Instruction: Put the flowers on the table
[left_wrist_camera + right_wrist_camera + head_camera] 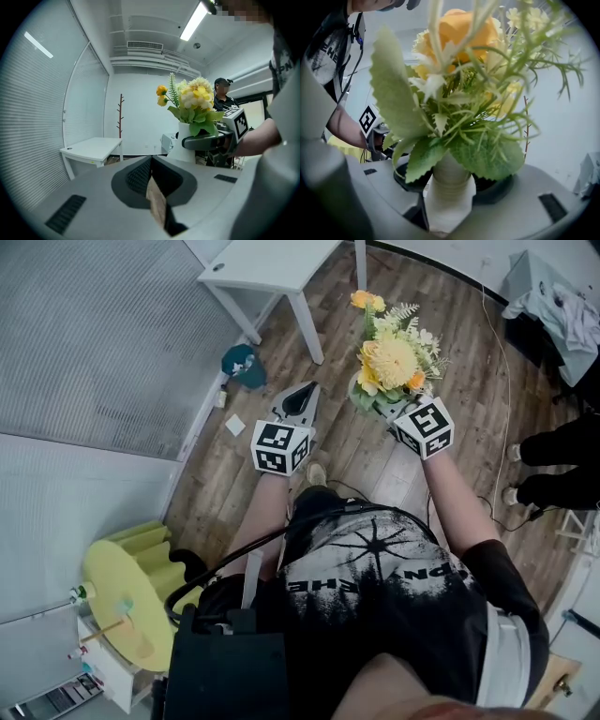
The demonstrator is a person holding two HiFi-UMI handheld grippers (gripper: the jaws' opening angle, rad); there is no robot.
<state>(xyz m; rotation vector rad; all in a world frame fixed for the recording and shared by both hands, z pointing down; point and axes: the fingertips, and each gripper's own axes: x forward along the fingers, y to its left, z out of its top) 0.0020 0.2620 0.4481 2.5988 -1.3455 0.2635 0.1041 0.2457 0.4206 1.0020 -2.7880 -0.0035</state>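
Observation:
A bunch of yellow and cream flowers with green leaves stands in a white ribbed vase. My right gripper is shut on the vase, its jaws pressing both sides, and holds it upright above the wooden floor. In the left gripper view the flowers and vase show to the right in the right gripper. My left gripper hangs beside it on the left, shut and empty, with its jaws meeting in a point. The white table stands ahead and left.
A teal object and a white scrap lie on the floor near the table leg. Another person's legs are at the right. A cloth-covered heap sits far right. A yellow round thing is at lower left.

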